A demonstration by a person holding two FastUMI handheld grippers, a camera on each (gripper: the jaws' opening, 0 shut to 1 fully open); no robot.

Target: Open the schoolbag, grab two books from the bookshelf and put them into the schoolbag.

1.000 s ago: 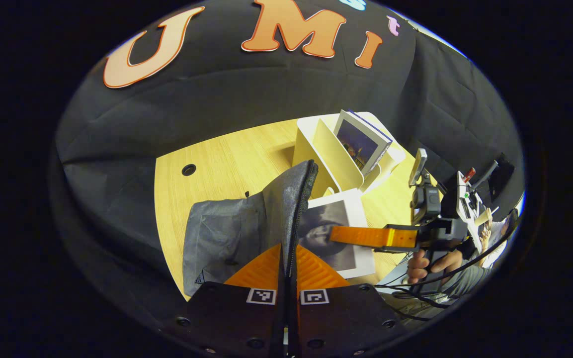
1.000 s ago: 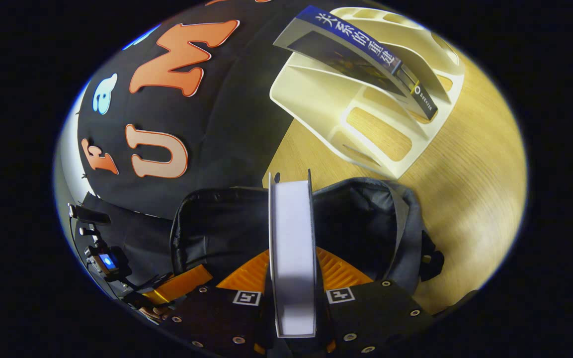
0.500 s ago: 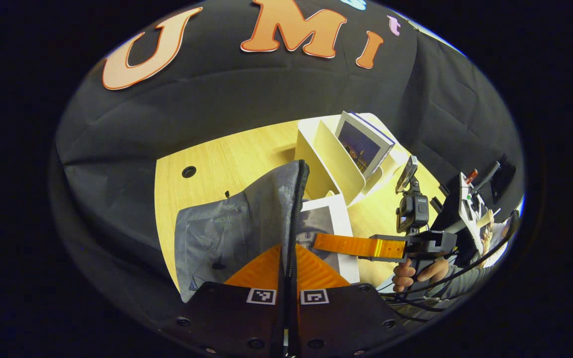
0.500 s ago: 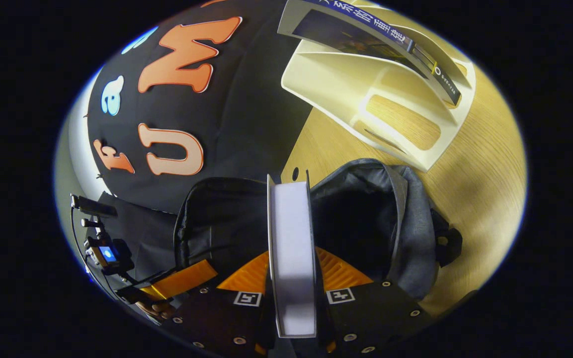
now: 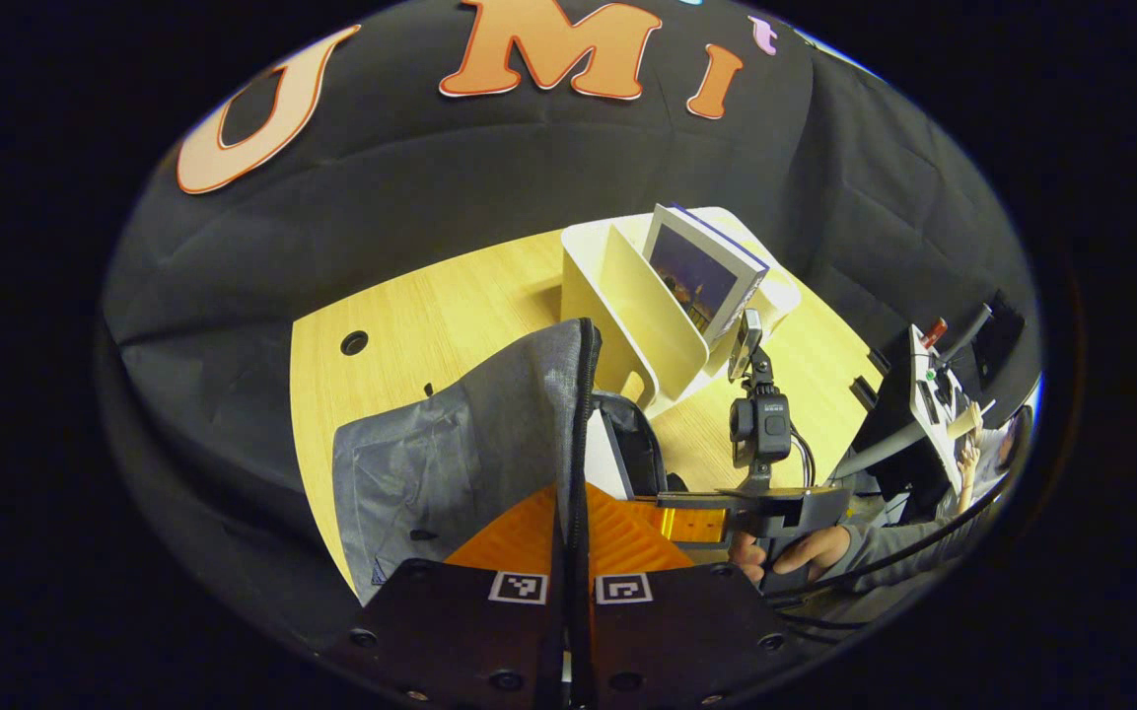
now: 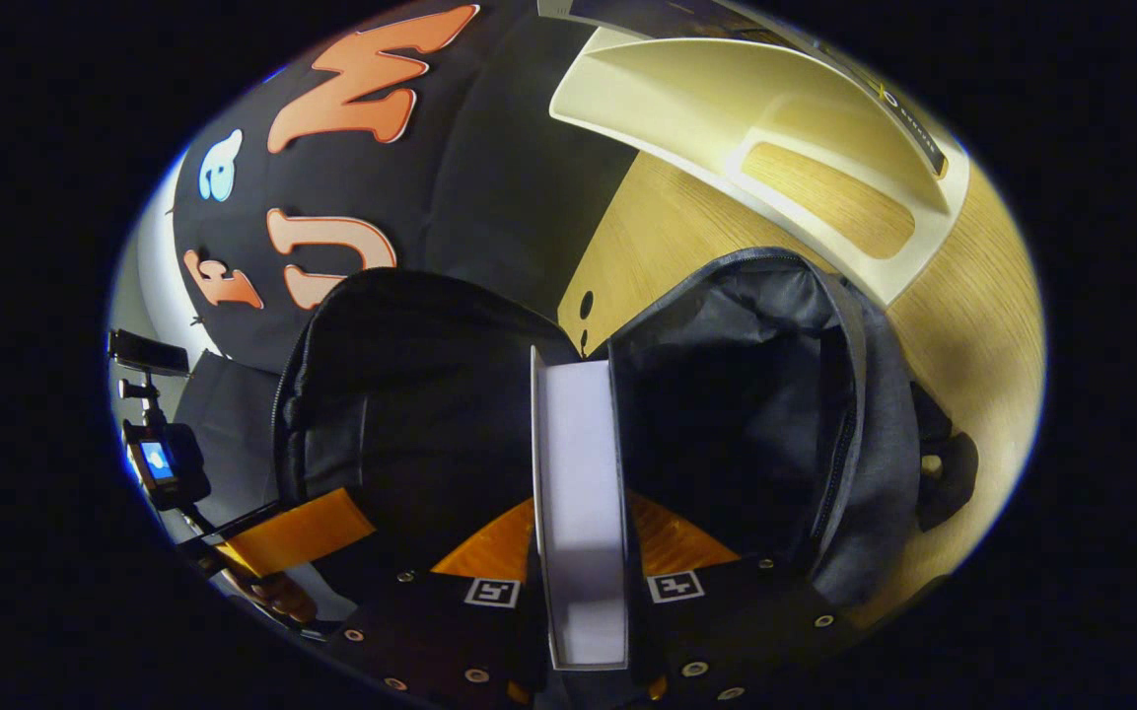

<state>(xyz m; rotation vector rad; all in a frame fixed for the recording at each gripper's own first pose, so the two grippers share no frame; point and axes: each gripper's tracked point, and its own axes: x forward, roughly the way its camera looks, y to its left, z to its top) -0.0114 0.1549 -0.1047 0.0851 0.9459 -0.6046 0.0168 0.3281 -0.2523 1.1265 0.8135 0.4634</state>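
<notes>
lowered into the schoolbag, the book stays clamped by the right gripper; left gripper pinches the flap; release deep inside.

The light wood-grain table has a round cable hole. A grey schoolbag stands on it, mouth open. Just beside the schoolbag stands a cream bookshelf holding one leaning book.

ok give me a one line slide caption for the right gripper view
Right gripper lowers a white-edged book into the open grey schoolbag, cream bookshelf behind on the wooden table.
</notes>
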